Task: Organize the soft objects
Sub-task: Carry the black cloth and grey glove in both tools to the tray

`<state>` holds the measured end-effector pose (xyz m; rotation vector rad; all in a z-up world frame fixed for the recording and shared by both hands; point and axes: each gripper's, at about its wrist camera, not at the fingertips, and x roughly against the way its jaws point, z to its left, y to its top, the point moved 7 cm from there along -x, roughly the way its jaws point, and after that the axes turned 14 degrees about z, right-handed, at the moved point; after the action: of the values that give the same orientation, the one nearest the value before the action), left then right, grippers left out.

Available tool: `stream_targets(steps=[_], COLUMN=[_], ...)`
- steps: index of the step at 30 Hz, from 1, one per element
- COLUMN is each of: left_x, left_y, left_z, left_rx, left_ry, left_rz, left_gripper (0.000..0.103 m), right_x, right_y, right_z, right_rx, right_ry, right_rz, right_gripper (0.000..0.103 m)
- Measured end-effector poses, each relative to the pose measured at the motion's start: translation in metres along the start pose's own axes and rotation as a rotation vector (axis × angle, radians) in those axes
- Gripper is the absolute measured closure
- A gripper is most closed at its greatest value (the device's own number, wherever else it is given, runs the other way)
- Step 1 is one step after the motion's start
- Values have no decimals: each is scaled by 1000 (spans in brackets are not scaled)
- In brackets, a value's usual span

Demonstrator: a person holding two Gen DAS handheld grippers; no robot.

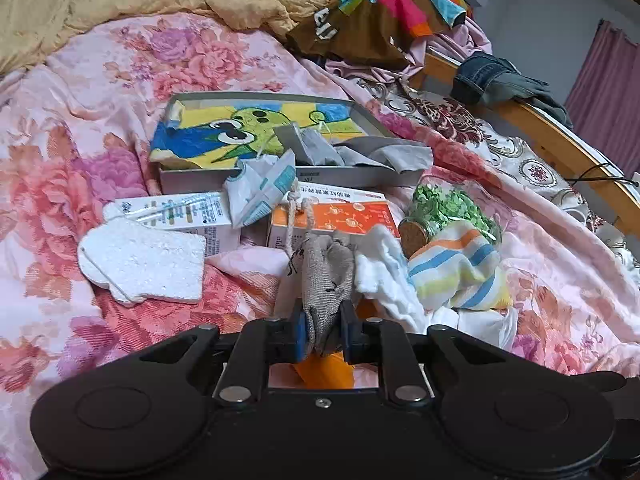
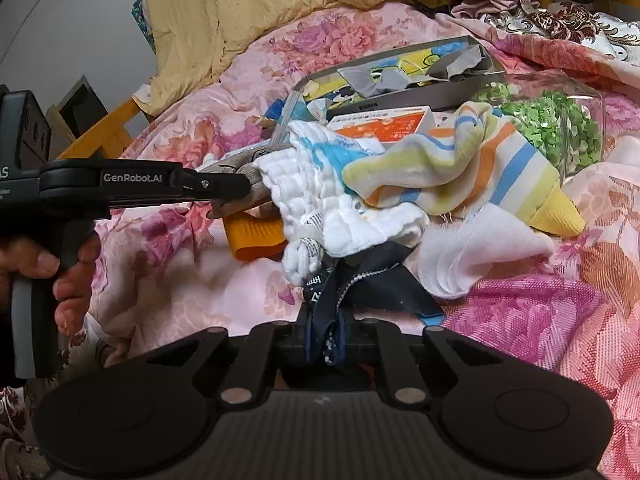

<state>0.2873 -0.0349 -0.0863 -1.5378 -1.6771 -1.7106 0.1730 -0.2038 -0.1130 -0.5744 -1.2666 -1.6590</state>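
Your left tool (image 1: 323,330) is pinching the grey pouch (image 1: 326,276), which is lying on the bed (image 1: 60,184) straight ahead of its tips. Your right tool (image 2: 325,334) is gripping a dark strap (image 2: 360,284) running forward under the white cloth (image 2: 320,184); the striped sock (image 2: 460,172) is lying ahead to its right.

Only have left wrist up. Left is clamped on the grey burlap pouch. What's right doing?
Observer: The right gripper is shut on a dark navy cloth.
Operator: Where does that cloth run?
Observer: Up under the white muslin cloth, beside the striped sock.
Operator: Orange thing under my jaws?
Observer: An orange ribbed fabric, lying under the burlap pouch that the left gripper pinches.
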Motion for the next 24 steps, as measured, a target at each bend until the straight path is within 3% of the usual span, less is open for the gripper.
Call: stream_targets(steps=[17, 24], left_x=[46, 66], left_y=[-13, -17], left_z=[-22, -33], left_rx=[60, 64], left_ry=[-7, -9], left_rz=[50, 65], left_gripper=[87, 87], right_x=[37, 58], right_y=[-2, 1], right_z=[10, 17], right_rx=[-26, 8], right_ry=[149, 220], right_rz=[-90, -181], right_gripper=[96, 96])
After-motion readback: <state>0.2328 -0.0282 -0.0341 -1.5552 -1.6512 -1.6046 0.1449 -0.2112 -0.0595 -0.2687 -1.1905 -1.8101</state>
